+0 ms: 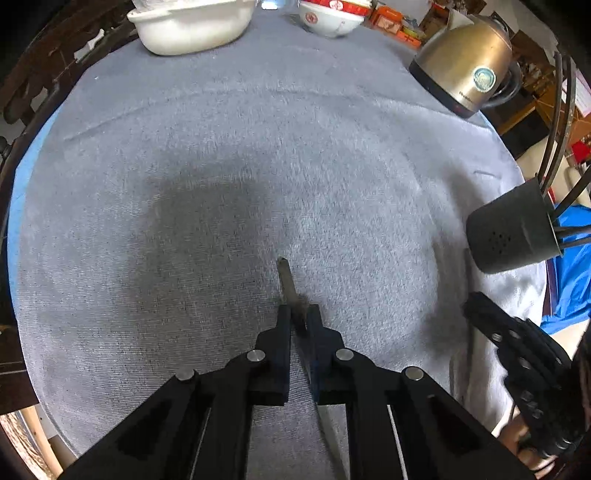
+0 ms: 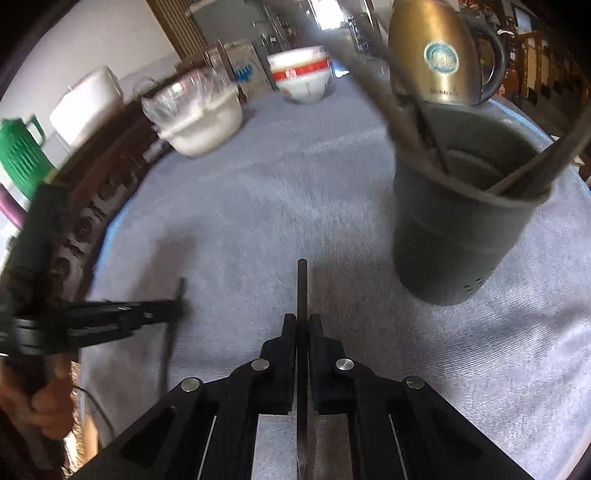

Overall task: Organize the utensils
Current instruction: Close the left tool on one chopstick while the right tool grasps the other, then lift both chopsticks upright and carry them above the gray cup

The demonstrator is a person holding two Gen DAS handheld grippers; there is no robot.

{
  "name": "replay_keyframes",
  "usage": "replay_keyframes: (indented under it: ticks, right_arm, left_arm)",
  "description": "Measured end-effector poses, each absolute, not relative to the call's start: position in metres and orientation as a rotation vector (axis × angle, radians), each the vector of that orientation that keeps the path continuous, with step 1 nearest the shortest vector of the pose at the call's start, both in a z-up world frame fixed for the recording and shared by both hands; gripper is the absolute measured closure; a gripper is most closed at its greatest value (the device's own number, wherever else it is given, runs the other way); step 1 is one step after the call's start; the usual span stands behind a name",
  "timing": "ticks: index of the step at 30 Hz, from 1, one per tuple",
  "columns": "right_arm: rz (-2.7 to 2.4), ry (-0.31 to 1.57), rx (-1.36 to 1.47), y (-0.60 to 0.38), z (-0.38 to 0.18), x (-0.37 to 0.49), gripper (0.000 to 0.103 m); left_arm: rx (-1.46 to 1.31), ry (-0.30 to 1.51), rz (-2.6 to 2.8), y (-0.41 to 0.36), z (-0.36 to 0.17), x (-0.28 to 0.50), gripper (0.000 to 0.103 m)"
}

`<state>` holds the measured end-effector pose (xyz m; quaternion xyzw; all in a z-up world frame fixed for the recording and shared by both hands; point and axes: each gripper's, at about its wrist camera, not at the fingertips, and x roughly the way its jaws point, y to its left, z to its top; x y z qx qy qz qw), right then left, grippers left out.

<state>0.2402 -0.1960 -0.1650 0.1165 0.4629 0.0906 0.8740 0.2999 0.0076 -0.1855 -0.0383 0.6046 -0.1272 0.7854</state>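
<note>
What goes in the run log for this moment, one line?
left gripper: shut on thin dark metal utensil | right gripper: shut on slim dark utensil | dark grey plastic utensil holder: upright, holds utensils | stage: carrying

- The tablecloth (image 1: 258,147) is pale grey-blue with a fine ribbed weave, and a light blue edge shows at nine o'clock
- The utensil holder (image 2: 454,236) is dark grey, dotted with small holes near its base
- The kettle (image 1: 469,62) at one o'clock is brassy gold with a black base and a round teal label
- The bowl (image 2: 301,79) at twelve o'clock is white with a red band
- The tub (image 1: 192,26) at eleven o'clock is plain white
- The left gripper (image 1: 299,317) and right gripper (image 2: 303,325) are black with silver rivets
- The jug (image 2: 22,155) at ten o'clock is green and ribbed
</note>
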Motion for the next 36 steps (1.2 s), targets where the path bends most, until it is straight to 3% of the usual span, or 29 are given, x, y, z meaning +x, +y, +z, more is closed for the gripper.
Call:
replay_keyframes:
  ticks: [15, 36]
  right_arm:
    - [0.294, 0.597, 0.338, -0.209, -0.071, 0.186, 0.097]
    - [0.269, 0.314, 0.350, -0.237, 0.008, 0.136, 0.096]
  left_arm:
    - [-0.080, 0.913, -0.340, 0.005, -0.052, 0.240, 0.098]
    - [-0.085, 0.682, -0.398, -0.017, 0.033, 0.197, 0.098]
